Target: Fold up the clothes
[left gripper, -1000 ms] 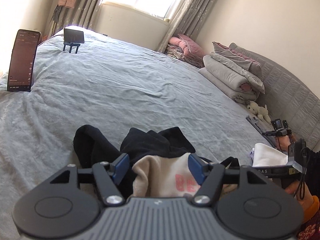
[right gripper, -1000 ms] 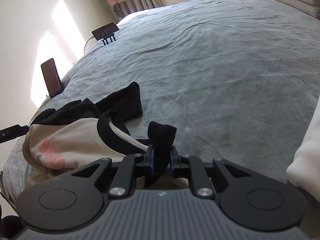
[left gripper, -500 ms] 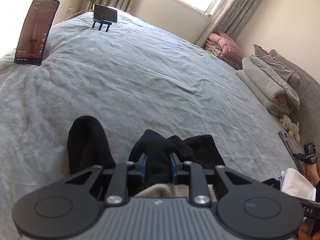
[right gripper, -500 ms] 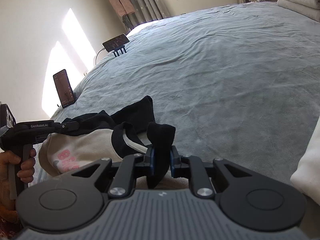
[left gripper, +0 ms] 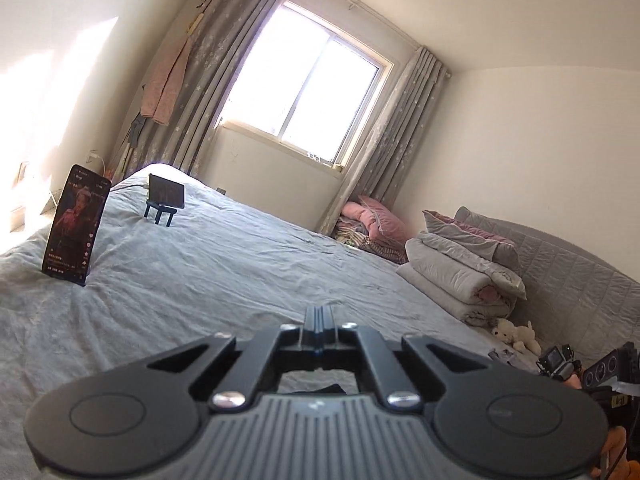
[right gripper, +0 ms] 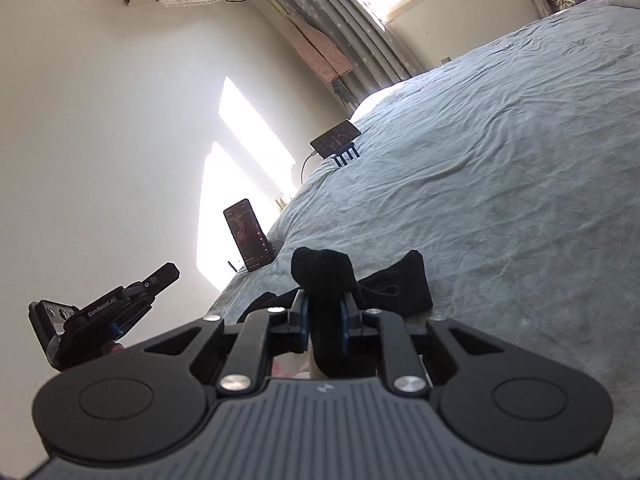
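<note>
My right black two-finger gripper (right gripper: 323, 316) is pinching a bunched fold of the black-and-cream knit garment (right gripper: 328, 280), its blue-padded fingers (right gripper: 303, 314) pressing in on the dark cloth from both sides. The fabric is standing up in a rounded lump above the jaws and trailing down between them, while a black sleeve is lying just beyond on the wrinkled grey-blue bedspread (right gripper: 500, 160). A sliver of cream cloth with a pink print is showing under the linkage.

My left black gripper (left gripper: 320, 322) is pointing out over the bed toward the bright window (left gripper: 312, 96), its jaws drawn together; I cannot tell whether any cloth is caught between them, though a dark scrap is showing through the gap in the linkage below. From the right wrist view, that left tool is hovering off the bed's edge.

An upright black smartphone (left gripper: 76, 224) is leaning on the bedspread, and folded grey quilts (left gripper: 460, 272) are sitting by the headboard.
</note>
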The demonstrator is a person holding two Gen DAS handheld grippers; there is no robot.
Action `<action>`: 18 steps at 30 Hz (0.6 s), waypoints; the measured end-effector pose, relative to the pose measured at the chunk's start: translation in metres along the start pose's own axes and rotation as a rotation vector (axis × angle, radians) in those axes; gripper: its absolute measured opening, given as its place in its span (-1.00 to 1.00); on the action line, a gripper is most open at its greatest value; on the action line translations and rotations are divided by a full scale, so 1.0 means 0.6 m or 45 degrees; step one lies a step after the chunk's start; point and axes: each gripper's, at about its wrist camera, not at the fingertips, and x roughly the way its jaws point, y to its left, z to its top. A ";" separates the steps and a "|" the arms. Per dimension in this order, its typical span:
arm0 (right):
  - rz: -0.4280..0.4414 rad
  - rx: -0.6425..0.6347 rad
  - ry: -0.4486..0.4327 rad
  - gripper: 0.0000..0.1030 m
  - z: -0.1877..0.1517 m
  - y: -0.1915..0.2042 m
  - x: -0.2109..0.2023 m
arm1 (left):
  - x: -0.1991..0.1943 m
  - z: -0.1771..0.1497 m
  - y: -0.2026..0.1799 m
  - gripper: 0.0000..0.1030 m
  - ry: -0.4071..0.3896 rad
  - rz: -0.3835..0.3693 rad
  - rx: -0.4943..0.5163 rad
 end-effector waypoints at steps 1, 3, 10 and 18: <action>0.015 -0.008 0.011 -0.66 -0.001 0.007 0.006 | -0.004 0.000 0.009 -1.00 0.017 0.008 -0.012; 0.045 -0.023 0.032 -0.66 -0.004 0.020 0.017 | -0.012 -0.002 0.026 -1.00 0.053 0.026 -0.035; 0.139 -0.128 0.143 -0.65 -0.024 0.071 0.058 | 0.013 -0.027 0.047 -0.09 0.183 0.054 -0.071; 0.214 -0.391 0.358 -0.65 -0.094 0.124 0.080 | 0.087 -0.056 0.019 0.20 0.347 -0.028 -0.058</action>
